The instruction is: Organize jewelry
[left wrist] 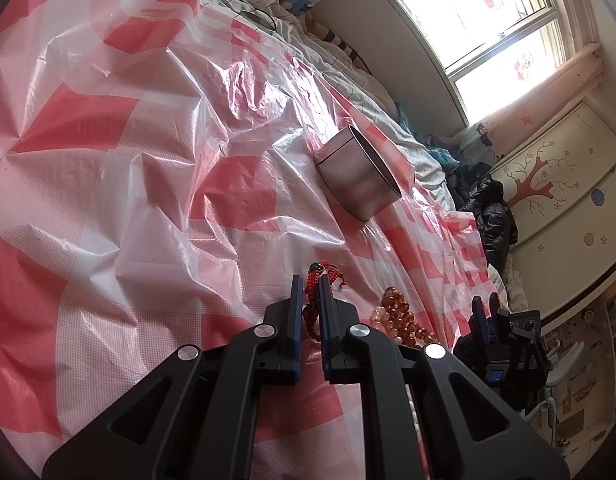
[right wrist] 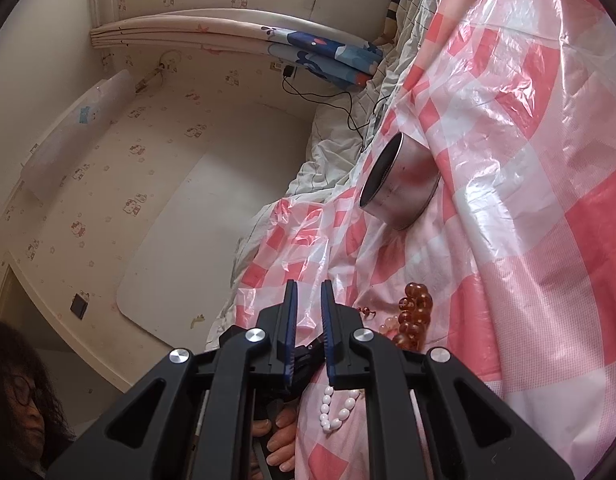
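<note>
Pinching a red braided cord, the left tongs sit nearly closed on it, low over the pink checked sheet on the bed. Amber beads lie just beside on the right, touching some paler pink ones. The right tongs are almost closed too, nothing between them. A white bead string lies under them. The steel tin sits further up the sheet, open and well apart from the jewelry.

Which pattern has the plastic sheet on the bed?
Pink-and-white checks on the plastic sheet; left wrist view shows it best.
</note>
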Motion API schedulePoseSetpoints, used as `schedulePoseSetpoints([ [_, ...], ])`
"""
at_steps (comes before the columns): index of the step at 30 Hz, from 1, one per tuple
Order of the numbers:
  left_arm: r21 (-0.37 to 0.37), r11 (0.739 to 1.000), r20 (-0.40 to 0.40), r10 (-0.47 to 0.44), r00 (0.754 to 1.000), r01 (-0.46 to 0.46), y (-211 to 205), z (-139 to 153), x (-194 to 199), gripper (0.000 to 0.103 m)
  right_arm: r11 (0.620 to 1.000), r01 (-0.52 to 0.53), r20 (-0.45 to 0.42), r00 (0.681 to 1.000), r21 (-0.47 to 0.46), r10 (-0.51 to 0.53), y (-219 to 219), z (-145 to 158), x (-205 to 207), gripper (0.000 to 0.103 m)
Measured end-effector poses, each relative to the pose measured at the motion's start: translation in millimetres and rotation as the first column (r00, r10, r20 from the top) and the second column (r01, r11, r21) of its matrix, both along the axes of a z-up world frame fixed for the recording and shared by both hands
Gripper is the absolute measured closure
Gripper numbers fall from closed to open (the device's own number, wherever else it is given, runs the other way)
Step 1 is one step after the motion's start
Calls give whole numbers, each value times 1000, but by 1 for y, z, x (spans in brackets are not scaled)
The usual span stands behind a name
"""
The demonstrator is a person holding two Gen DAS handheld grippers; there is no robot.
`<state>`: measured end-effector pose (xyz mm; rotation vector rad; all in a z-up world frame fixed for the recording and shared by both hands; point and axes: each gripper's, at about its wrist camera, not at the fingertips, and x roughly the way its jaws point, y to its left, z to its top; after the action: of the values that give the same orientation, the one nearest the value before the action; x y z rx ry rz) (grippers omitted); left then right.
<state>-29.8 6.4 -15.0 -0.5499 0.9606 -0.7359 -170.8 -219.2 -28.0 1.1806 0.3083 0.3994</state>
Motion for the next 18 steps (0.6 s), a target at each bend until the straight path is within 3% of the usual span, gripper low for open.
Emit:
schedulePoseSetpoints([
  [5,5,1000,-1,-1,1000,1,-2,0,0,96,1000,5,-14,1000,5,-5,-2,-1,0,87],
  [6,6,1000,-1,-1,1000,1,-1,0,0,96,1000,11,-40,999,-10,-11,-1,-1,1,71],
  [8,8,1000,-3,-2,1000,2,-2,0,1,96,998,34,-103,994,-60,-40,1,2,1,53],
  [13,13,1000,-6,-2,1000,3,-3,-1,1,96,949,7,-267,959,-316,-96,16,20,3,52],
  [18,15,1000,-7,-3,1000,3,-4,-1,1,96,892,-95,-402,910,-442,-102,30,20,18,52],
])
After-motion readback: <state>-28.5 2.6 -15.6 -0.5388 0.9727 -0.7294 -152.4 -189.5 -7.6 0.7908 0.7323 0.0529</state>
